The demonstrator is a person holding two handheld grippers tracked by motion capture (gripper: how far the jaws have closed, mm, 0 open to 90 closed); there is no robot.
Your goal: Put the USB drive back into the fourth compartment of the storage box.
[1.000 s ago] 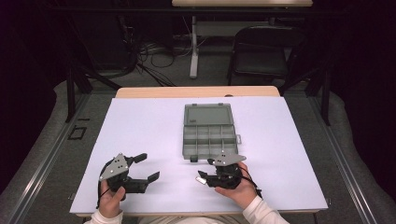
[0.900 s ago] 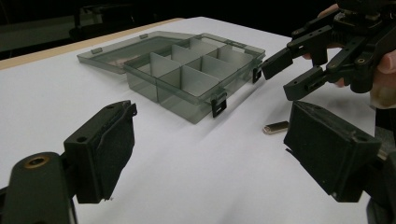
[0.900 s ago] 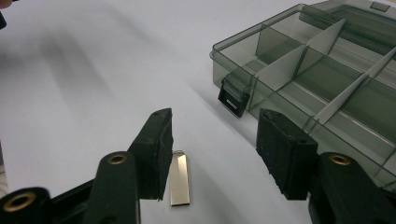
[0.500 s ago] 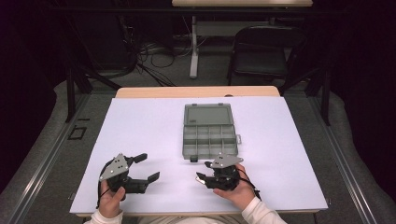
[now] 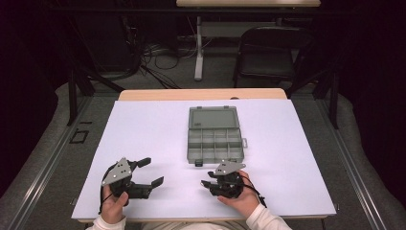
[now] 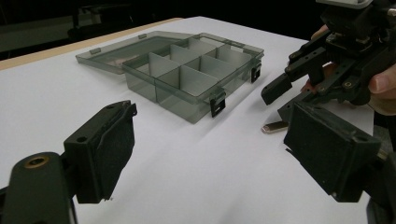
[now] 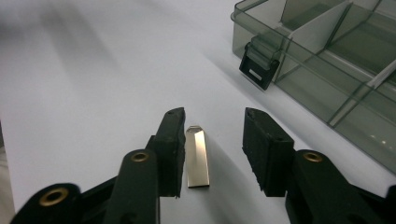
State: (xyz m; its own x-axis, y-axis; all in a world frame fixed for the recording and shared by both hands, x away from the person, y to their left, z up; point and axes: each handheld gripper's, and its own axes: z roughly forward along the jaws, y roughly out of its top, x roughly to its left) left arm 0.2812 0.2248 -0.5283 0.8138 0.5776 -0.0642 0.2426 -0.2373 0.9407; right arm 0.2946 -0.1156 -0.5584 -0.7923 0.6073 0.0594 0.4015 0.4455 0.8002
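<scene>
A small metal stick point(image 7: 196, 157), flat and shiny like a USB drive, lies on the white table point(image 5: 143, 129) just in front of the open plastic box point(image 5: 215, 135), near the box's front latch point(image 7: 257, 64). It sits between the jaws of the right gripper point(image 7: 212, 151); those jaws have just been closing around it. 1 pad point(image 7: 173, 149) is right against its long edge, though I can't tell if it touches, and the other stands clear with a gap, so nothing is gripped yet.

It looks light, stiff and slick. Lying so flat, I'd expect it to skate or tip if squeezed unevenly. The 2 long edges are the place to pinch, about mid-length, with the pads low to the table.

The left gripper point(image 5: 147, 171) rests well apart on the table, jaws spread wide and holding nothing. The box's compartments look bare.
</scene>
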